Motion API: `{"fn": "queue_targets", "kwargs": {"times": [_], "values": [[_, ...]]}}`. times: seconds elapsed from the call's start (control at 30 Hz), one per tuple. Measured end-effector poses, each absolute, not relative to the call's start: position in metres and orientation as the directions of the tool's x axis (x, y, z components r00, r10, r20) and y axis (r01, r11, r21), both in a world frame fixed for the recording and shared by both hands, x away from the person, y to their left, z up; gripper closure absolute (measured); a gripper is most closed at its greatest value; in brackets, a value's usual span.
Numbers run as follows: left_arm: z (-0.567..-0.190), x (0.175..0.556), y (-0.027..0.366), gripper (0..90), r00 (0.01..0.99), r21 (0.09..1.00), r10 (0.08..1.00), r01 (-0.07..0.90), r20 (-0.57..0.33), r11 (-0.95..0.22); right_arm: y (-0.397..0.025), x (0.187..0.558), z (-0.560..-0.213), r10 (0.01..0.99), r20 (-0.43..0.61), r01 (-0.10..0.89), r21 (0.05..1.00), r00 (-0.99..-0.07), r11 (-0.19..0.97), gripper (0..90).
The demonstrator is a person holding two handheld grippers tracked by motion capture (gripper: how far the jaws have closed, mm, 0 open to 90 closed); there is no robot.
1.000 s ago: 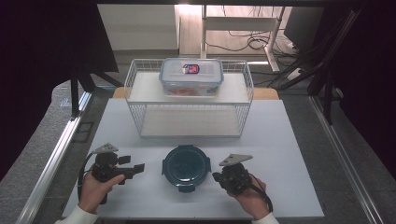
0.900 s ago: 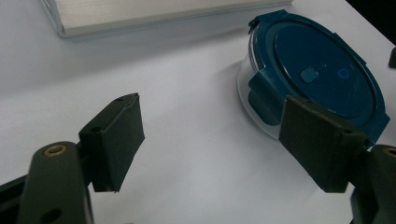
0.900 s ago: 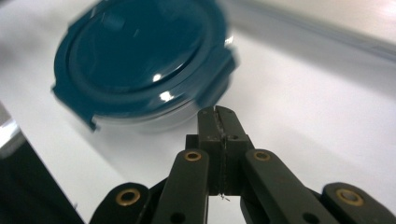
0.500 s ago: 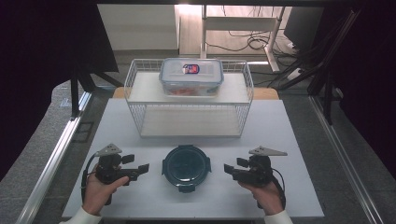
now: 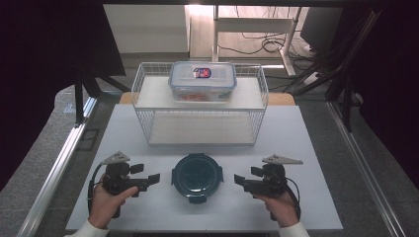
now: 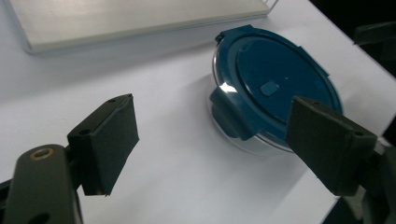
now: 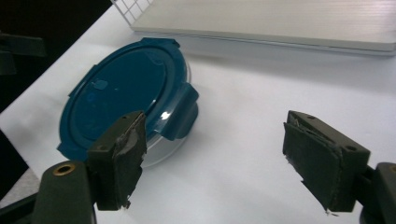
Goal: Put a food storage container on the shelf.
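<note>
Surface: white surface (image 5: 316, 148) with dark floor on both sides and cables on the floor behind it.
Wire basket: white wire basket (image 5: 148, 79) at the back of the surface, well apart from both grippers.
Clear box: a rectangular lidded box (image 5: 202, 81) rests on the basket's upper shelf, unchanged from the earlier frames.
Round container: round container (image 5: 196, 176) with a dark blue lid sits at the front middle of the surface, between the two grippers, in the same spot as a second ago; its side clips show in the left gripper view (image 6: 275, 88) and the right gripper view (image 7: 126, 95).
Left gripper: left gripper (image 5: 154, 178) is just beside the container's left side, about where it was half a second ago; its fingers (image 6: 105, 140) stand wide apart and hold nothing.
Right gripper: right gripper (image 5: 238, 179) is on the container's right side, close but not touching; a second ago it sat nearer the container. Its fingers (image 7: 119, 156) are spread wide with only bare surface between them.
</note>
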State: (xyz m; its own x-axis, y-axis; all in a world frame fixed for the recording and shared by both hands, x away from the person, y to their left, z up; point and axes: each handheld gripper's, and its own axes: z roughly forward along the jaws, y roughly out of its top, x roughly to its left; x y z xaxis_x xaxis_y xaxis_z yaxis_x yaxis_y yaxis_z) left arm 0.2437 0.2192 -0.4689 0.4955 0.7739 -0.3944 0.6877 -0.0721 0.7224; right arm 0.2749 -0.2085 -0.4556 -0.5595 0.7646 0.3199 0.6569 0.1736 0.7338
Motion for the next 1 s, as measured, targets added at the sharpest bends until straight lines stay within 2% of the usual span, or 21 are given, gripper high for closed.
{"fn": "queue_targets", "kwargs": {"times": [0.5,0.63,0.8,1.0], "values": [[-0.468,0.258,0.209,11.2,0.465,0.675,0.738,0.737,-0.489,-0.016,-0.188,0.286,-0.459,0.725,0.39,0.699,0.693,-0.569,0.176,17.2],[-0.469,0.266,0.206,11.2,0.444,0.654,0.731,0.757,-0.518,0.003,-0.18,0.294,-0.459,0.713,0.414,0.715,0.678,-0.566,0.174,16.8],[-0.473,0.273,0.198,13.4,0.461,0.631,0.71,0.776,-0.532,-0.031,-0.17,0.303,-0.459,0.691,0.454,0.729,0.667,-0.563,0.156,16.3],[-0.479,0.282,0.194,13.2,0.441,0.607,0.685,0.795,-0.58,0.001,-0.161,0.31,-0.47,0.68,0.5,0.763,0.633,-0.535,0.135,15.4]]}}
